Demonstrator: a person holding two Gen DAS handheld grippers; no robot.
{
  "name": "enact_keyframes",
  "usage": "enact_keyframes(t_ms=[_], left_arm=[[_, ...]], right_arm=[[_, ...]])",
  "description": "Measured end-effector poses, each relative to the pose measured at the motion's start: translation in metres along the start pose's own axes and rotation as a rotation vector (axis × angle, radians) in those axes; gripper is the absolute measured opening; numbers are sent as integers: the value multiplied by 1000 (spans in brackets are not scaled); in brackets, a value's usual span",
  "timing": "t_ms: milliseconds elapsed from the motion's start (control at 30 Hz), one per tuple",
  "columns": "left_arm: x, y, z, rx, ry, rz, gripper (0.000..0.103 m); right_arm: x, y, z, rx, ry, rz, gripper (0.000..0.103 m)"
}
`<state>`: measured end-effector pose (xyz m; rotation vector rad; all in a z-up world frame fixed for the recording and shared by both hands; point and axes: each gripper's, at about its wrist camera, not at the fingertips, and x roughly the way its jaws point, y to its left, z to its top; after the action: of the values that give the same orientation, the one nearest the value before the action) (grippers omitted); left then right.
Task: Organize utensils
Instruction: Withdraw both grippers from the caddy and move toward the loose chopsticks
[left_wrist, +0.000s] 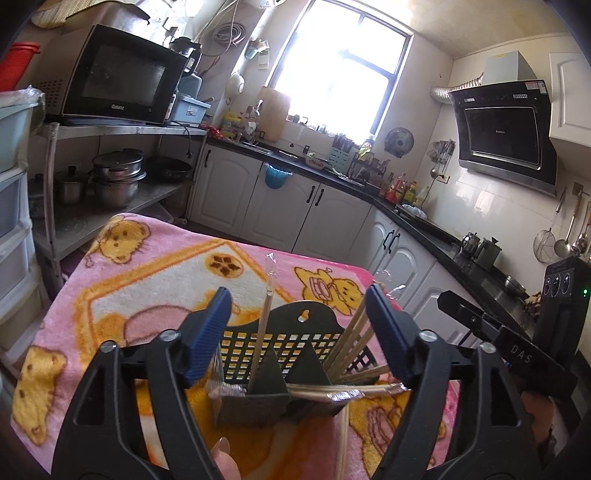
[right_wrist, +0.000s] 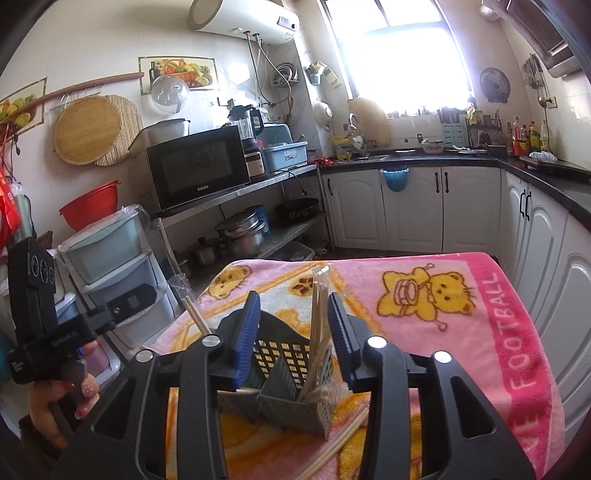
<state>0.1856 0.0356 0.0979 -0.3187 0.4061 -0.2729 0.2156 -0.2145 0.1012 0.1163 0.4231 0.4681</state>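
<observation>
Jaws on both grippers, left (left_wrist: 299, 334) and right (right_wrist: 291, 332), are released, gripping nothing. Caddy (left_wrist: 280, 350) sits on the towel-covered worktop (left_wrist: 155, 280); chopsticks (left_wrist: 351, 332) stand inside it, likely just dropped in. A loose pair (right_wrist: 343, 439) lies beside it, unsorted.

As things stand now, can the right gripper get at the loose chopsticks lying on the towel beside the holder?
Probably yes. The loose chopsticks lie bare on the towel just below the open right gripper; only the holder stands close beside them.
</observation>
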Motion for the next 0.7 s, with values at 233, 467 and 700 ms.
enact_keyframes(t_ms=[233, 467, 700], left_arm=[[-13, -4, -4, -1, -5, -2, 87], [-24, -8, -10, 8, -14, -6, 92], [-32, -15, -20, 13, -5, -19, 92]], right_arm=[[-16, 4, -7, -16, 2, 1, 46], [-34, 7, -13, -24, -8, 11, 52], [-42, 4, -27, -19, 14, 5, 55]])
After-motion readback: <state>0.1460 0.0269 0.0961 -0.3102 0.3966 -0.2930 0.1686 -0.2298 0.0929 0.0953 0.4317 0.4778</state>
